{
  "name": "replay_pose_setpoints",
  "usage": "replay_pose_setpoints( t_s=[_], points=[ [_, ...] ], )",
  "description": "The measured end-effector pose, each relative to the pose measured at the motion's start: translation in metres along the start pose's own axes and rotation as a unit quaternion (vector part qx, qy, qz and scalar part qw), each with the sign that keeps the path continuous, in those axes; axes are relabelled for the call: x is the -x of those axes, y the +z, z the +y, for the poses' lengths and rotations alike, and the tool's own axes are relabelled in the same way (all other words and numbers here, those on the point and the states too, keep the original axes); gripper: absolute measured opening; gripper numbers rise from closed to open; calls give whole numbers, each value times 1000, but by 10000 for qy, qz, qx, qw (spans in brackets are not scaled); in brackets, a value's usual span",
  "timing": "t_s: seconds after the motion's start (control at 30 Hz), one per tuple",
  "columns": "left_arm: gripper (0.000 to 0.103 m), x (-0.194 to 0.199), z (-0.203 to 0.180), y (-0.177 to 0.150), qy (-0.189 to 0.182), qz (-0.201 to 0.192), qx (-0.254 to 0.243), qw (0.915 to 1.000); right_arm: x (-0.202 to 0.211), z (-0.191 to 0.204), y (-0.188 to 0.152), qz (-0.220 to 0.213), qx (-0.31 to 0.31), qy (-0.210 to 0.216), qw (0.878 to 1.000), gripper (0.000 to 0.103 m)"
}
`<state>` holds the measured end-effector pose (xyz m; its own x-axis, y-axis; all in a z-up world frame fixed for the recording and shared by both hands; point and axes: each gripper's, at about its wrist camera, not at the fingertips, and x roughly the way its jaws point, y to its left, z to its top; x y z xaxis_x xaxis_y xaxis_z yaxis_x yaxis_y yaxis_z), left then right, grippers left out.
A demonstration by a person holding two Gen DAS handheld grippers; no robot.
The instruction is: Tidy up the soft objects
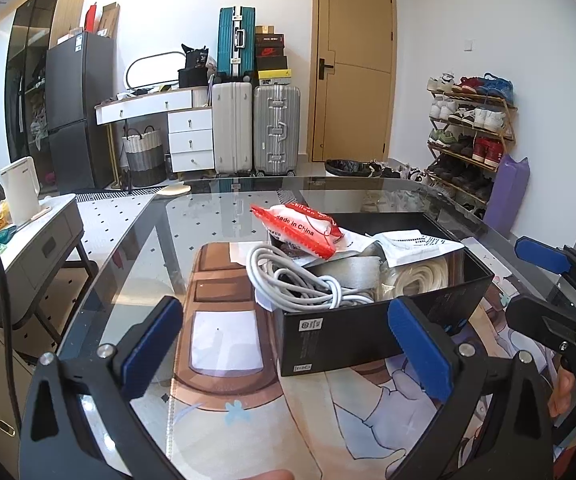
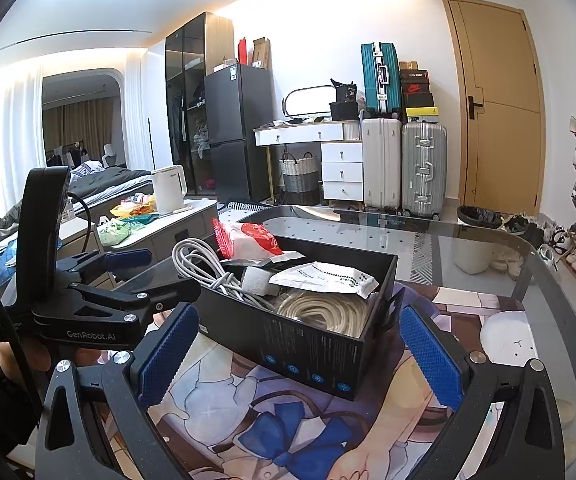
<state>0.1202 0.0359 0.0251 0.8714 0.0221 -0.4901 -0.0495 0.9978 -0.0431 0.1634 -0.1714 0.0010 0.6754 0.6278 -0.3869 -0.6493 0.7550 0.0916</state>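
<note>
A black open box (image 1: 368, 336) (image 2: 312, 344) stands on the printed mat on the glass table. It holds a red and white packet (image 1: 300, 228) (image 2: 248, 242), a grey-white cable bundle (image 1: 292, 280) (image 2: 204, 268), a cream rope coil (image 1: 420, 278) (image 2: 324, 312), a grey foam piece (image 1: 352, 270) and a white paper packet (image 2: 324, 278). My left gripper (image 1: 284, 344) is open and empty, just in front of the box's near left corner. My right gripper (image 2: 300, 354) is open and empty, its fingers either side of the box's near end. The left gripper also shows in the right wrist view (image 2: 148, 272), at the box's left.
The glass table (image 1: 136, 264) carries a printed anime mat (image 2: 288, 420). A grey side table with a white kettle (image 1: 20, 188) stands left. Suitcases (image 1: 256, 128), a white dresser, a door and a shoe rack (image 1: 472, 136) line the far wall.
</note>
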Motion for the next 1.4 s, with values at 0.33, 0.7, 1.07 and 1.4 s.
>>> replay_pose_setpoints(
  t_s=[0.33,0.7,1.07,1.4],
  points=[
    [103,2,0,0,2,-55,9,10000,2,1,-1,-32,-11,-18,10000,102],
    [103,4,-2,1,6,-88,-13,10000,2,0,-1,-23,-11,-14,10000,102],
    [103,5,-2,1,12,-95,-6,10000,2,-1,0,-40,-20,-18,10000,102],
    [103,6,-2,1,17,-84,3,10000,2,-2,0,-35,-27,-26,10000,102]
  ],
)
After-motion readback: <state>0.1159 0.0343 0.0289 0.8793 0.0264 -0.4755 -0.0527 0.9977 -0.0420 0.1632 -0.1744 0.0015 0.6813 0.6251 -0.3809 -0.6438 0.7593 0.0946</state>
